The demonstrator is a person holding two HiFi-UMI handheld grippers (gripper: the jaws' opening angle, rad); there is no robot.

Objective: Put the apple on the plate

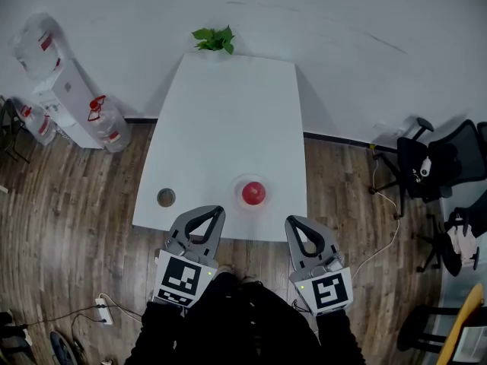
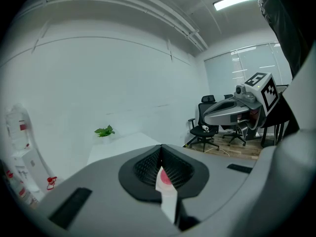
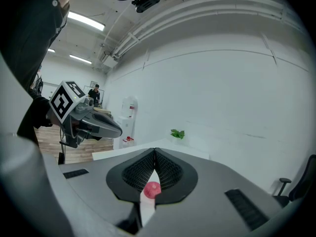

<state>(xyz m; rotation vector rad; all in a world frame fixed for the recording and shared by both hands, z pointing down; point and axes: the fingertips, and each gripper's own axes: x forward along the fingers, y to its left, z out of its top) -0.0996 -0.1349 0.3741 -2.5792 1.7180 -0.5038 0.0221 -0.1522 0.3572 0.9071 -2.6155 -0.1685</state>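
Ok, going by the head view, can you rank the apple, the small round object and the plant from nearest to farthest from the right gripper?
1. apple, on the plate, just ahead and to the left of the right gripper.
2. small round object, by the front left corner of the table.
3. plant, at the table's far edge.

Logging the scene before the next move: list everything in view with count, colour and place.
table: one, white, centre
plate: one, white, near table edge
apple: one, red, on the plate
round object: one, grey, near-left table corner
plant: one, green, table's far end
water jugs: three, clear, left by wall
office chairs: two, black, right
power strip: one, white, floor bottom left
left gripper: one, grey, fingers shut, empty
right gripper: one, grey, fingers shut, empty
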